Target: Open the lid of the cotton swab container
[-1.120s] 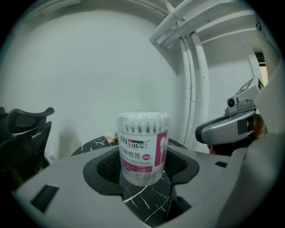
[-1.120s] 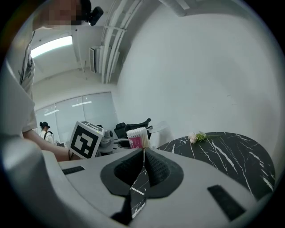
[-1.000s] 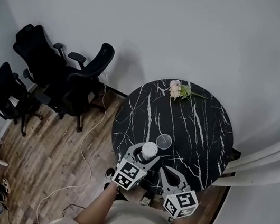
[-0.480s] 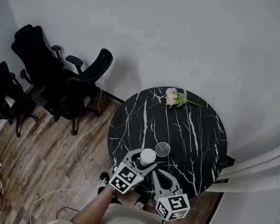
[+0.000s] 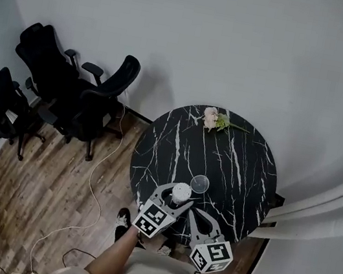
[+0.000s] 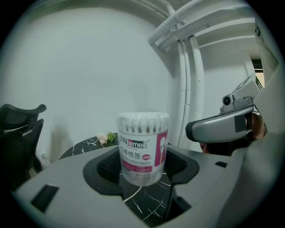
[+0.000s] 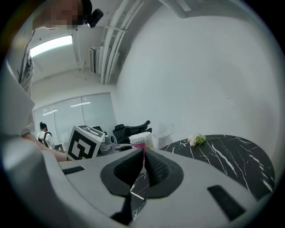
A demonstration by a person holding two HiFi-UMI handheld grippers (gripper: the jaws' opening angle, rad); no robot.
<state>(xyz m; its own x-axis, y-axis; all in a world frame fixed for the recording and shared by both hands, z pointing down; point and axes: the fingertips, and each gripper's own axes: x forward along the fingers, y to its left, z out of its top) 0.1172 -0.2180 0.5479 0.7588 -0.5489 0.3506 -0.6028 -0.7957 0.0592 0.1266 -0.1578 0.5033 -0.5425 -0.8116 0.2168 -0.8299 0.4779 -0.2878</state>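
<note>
The cotton swab container [image 5: 181,192] is a clear tub with a pink label, standing near the front edge of the round black marble table [image 5: 245,166]. Its top is uncovered and the white swab tips [image 6: 142,117] show. A clear round lid [image 5: 199,183] lies on the table just right of it. My left gripper [image 5: 177,197] holds the container [image 6: 141,151], one pad on each side [image 6: 142,168]. My right gripper [image 5: 197,214] is to its right, shut with nothing between its pads [image 7: 143,153]. From there the container [image 7: 141,139] shows just beyond the closed tips.
A pale flower with a green stem [image 5: 217,119] lies at the table's far edge. Black office chairs [image 5: 80,94] stand on the wood floor at the left, with a white cable [image 5: 95,179] trailing beside the table. White pipes [image 6: 187,89] run up the wall.
Only the head view has shifted a little. Both grippers, the container and the lid stay where they were.
</note>
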